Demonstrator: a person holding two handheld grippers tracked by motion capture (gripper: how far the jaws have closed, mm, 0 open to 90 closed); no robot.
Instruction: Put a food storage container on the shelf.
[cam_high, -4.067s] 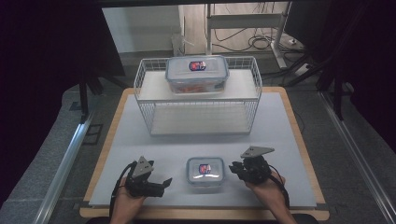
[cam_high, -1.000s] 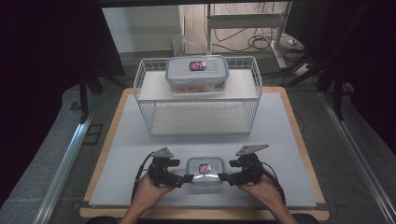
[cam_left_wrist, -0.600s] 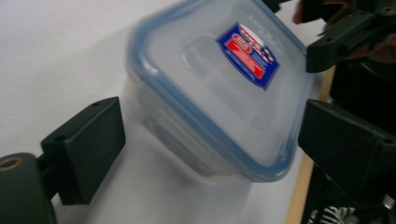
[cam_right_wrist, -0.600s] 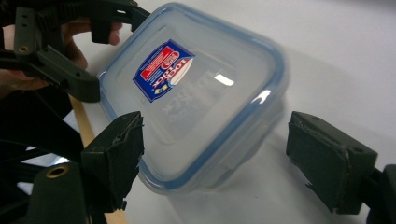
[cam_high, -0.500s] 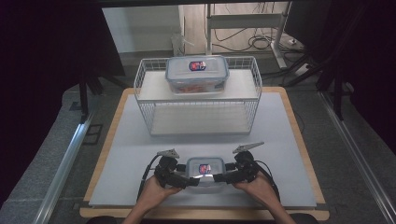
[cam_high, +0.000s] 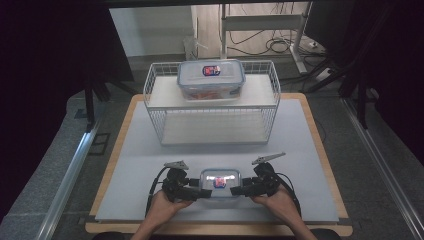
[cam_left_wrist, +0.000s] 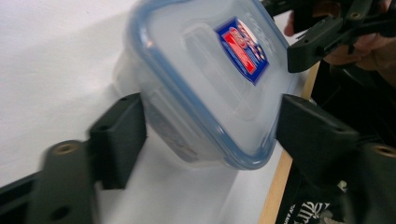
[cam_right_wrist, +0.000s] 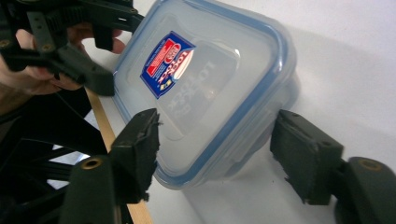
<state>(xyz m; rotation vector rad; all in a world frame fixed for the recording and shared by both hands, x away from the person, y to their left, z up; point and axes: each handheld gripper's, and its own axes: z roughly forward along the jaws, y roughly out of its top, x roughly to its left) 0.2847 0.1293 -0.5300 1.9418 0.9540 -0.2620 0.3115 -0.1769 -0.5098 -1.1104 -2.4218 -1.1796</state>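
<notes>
- Where the white surface (cam_high: 150, 165) spreads over its wooden board, a white wire rack (cam_high: 272, 100) stands at the far end.
- On the rack's upper shelf sits a large lidded container (cam_high: 211, 79) with a blue seal and a red-and-blue label.
- Near the front edge of the surface rests the small lidded container (cam_high: 219, 182), clear, blue-rimmed, with the same label.
- At its left end, the left tool (cam_high: 198, 193) has just been closing, its jaws astride that end and touching or nearly touching the walls.
- At its right end, the right tool (cam_high: 239, 190) has likewise just been closing; one jaw meets the rim, the other stands just off the wall.
</notes>
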